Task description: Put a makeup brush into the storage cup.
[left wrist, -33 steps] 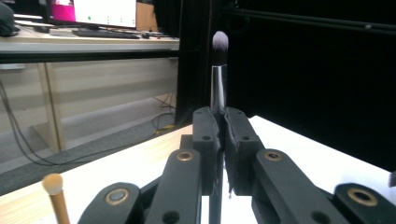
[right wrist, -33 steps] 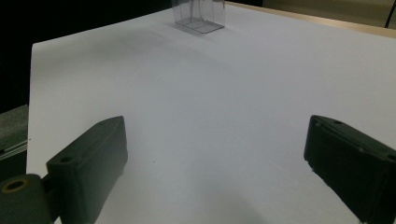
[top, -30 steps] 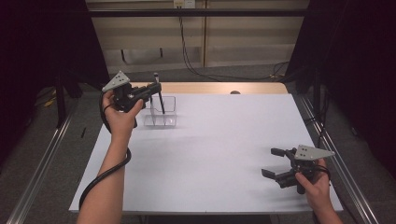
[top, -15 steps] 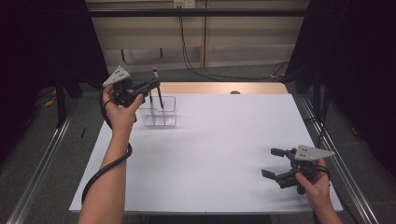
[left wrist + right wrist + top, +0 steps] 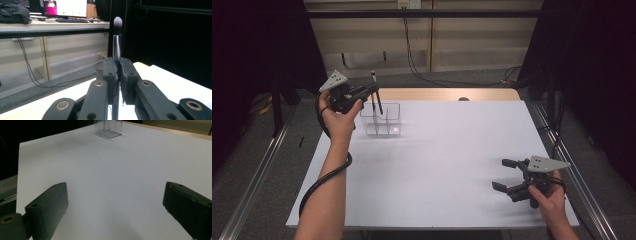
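A dark-handled makeup brush point(image 5: 376, 97) with a soft tip stands nearly upright, and my left gripper point(image 5: 373, 89) is shut on its handle. In the left gripper view the jaws pinch the silver ferrule of the brush point(image 5: 117, 42), bristles up, at the left gripper point(image 5: 117, 67). The brush's lower end overlaps the top of a clear divided box point(image 5: 384, 120) at the table's far left; I cannot tell whether it is inside a compartment. My right gripper point(image 5: 503, 174) rests open near the front right, with nothing between its jaws point(image 5: 115, 205).
The white table point(image 5: 437, 165) stretches between the two hands. The clear box point(image 5: 108, 127) shows far off in the right gripper view. Metal rails run along both sides of the table, and cables hang at the back wall.
My left hand has risen slightly and drifted left with the brush, which now leans a little less into the box. The right hand has stayed still.
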A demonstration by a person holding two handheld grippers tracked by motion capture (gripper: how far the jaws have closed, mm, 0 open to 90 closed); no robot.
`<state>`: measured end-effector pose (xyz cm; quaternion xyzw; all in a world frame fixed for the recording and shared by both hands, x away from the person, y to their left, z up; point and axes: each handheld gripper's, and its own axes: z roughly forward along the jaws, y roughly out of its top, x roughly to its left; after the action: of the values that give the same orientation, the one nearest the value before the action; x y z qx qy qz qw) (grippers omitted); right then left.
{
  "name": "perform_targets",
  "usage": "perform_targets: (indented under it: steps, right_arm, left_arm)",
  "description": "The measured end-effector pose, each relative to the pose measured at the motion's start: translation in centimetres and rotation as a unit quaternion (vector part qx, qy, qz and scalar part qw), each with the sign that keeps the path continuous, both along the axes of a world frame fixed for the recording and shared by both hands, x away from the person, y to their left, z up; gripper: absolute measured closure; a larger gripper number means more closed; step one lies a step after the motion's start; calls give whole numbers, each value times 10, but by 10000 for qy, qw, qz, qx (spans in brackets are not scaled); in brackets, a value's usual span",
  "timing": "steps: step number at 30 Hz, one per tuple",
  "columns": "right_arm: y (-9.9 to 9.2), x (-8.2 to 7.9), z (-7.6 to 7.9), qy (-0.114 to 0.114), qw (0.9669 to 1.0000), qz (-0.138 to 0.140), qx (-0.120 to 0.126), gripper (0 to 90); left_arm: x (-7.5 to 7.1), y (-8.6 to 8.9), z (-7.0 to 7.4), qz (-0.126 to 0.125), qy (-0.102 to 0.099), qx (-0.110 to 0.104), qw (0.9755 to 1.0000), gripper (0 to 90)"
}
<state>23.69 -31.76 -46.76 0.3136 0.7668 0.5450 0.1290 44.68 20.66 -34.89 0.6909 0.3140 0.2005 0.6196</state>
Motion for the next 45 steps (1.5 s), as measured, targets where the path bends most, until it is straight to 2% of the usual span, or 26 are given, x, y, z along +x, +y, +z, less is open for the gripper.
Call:
perform_targets:
  steps: [22,45]
  right_arm:
    - [0,0,-1,12,10000,30,-27,58]
    - [1,0,-1,12,10000,39,-25,62]
  left_arm:
    - [4,12,-2,266,68,-8,9996,839]
    - [6,27,-4,608,126,6,9981,839]
